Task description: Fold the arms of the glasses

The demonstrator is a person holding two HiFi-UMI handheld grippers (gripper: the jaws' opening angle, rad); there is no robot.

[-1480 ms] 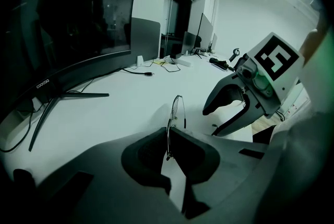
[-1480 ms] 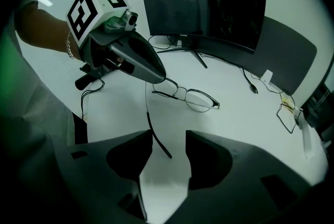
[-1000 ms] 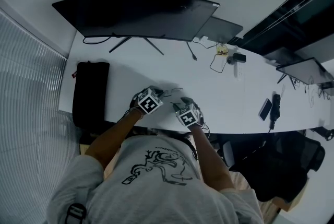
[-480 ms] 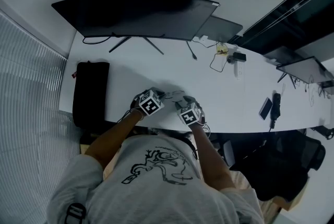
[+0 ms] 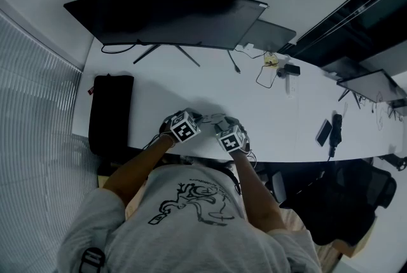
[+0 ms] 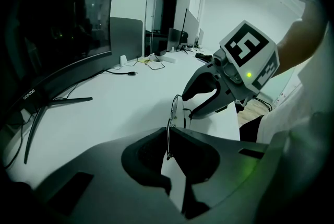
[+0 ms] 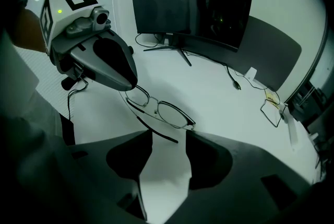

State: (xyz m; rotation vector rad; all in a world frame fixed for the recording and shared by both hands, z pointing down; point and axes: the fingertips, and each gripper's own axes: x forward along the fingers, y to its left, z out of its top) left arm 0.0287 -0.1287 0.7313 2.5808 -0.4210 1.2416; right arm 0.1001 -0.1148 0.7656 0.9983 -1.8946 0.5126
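Thin wire-framed glasses (image 7: 159,109) hang just above the white table (image 5: 261,109), near its front edge. My left gripper (image 7: 125,86) is shut on their left end, and in the left gripper view the thin frame (image 6: 168,131) runs down between its nearly closed jaws (image 6: 169,139). One dark-tipped arm (image 7: 159,133) slants across behind the lenses, partly folded. My right gripper (image 7: 169,137) stands open, its tips right at the glasses' near side, with the right hinge (image 7: 193,125) by its right jaw. Both grippers (image 5: 194,118) (image 5: 216,119) sit close together in the head view.
A wide curved monitor (image 5: 165,17) on a stand fills the table's back. A grey laptop (image 5: 267,36) and cables (image 5: 267,71) lie to its right, and a phone (image 5: 323,133) farther right. A black bag (image 5: 111,112) hangs at the table's left edge.
The right gripper's tips have edged slightly toward the left gripper, so the glasses between them are more covered in the head view. The left gripper has stayed where it was, still holding the glasses.
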